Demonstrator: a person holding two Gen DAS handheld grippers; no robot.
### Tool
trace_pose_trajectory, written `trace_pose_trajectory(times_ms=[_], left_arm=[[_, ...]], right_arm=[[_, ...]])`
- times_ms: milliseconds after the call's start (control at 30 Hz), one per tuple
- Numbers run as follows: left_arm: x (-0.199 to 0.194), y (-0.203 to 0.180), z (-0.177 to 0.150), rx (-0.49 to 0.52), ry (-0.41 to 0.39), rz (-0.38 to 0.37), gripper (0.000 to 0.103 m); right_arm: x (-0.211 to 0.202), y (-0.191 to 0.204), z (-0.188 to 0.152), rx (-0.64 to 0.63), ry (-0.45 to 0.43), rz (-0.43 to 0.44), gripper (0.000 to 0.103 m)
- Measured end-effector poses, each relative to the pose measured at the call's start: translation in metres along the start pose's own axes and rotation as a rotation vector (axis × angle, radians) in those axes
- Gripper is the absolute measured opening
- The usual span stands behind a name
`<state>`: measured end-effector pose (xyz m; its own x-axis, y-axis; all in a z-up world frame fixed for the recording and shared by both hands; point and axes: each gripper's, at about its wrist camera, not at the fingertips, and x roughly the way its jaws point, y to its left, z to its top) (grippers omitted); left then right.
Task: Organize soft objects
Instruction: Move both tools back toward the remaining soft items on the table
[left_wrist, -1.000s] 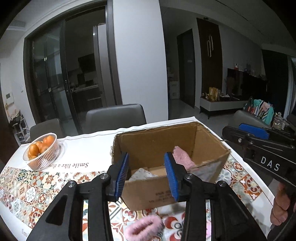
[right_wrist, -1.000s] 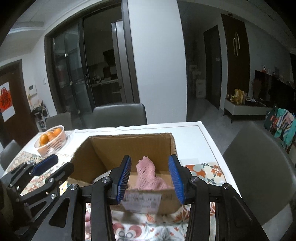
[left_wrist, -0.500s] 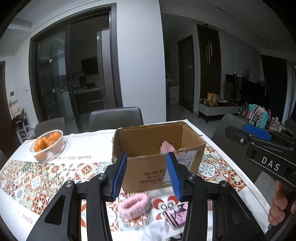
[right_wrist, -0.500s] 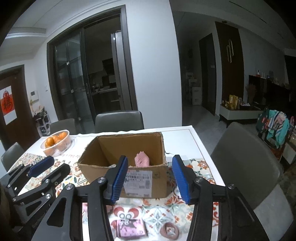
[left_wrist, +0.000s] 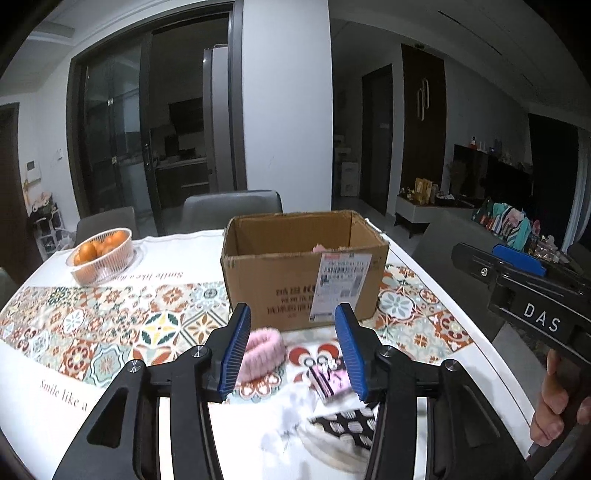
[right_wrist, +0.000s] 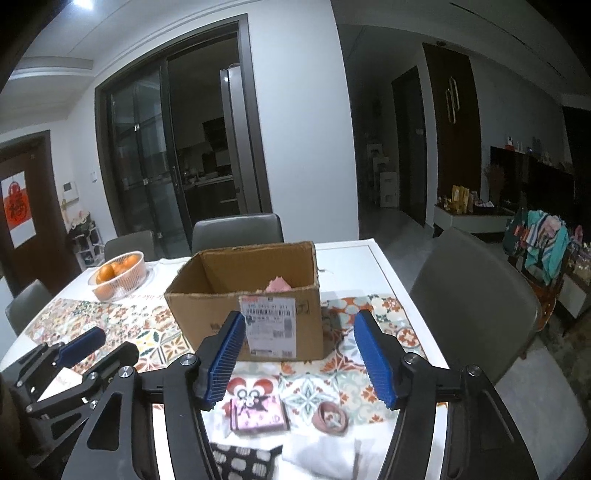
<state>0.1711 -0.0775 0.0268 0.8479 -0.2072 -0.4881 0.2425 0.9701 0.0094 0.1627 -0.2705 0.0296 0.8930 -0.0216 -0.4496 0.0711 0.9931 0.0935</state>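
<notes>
Left gripper (left_wrist: 291, 347): withdrawn from above cardboard box (left_wrist: 303, 277) to near bench edge; fingers wider apart. Right gripper (right_wrist: 299, 358): likewise withdrawn, fingers wider, empty. Newly in view: pink scrunchie (left_wrist: 262, 354), pink packet (right_wrist: 258, 411), round ring (right_wrist: 330, 413).

White letters reading "DAS" are showing on the black body of the right gripper (left_wrist: 517, 280). The tablecloth (left_wrist: 110, 317) is carrying the script "Smile like a", cut off at its near edge. The shipping label (right_wrist: 272, 326) on the cardboard box (right_wrist: 221, 310) is too blurred to read.
</notes>
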Motion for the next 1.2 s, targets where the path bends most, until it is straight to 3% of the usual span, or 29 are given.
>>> trace_pose_trajectory(times_ms=[567, 1200], left_arm=[[-0.029, -0.023, -0.068, -0.024, 0.065, -0.013, 0.047], [-0.005, -0.037, -0.101, -0.053, 0.199, -0.079, 0.047]], right_arm=[[-0.028, -0.016, -0.059, -0.04, 0.07, 0.003, 0.065], [-0.005, -0.026, -0.105, -0.042, 0.211, 0.027, 0.067]])
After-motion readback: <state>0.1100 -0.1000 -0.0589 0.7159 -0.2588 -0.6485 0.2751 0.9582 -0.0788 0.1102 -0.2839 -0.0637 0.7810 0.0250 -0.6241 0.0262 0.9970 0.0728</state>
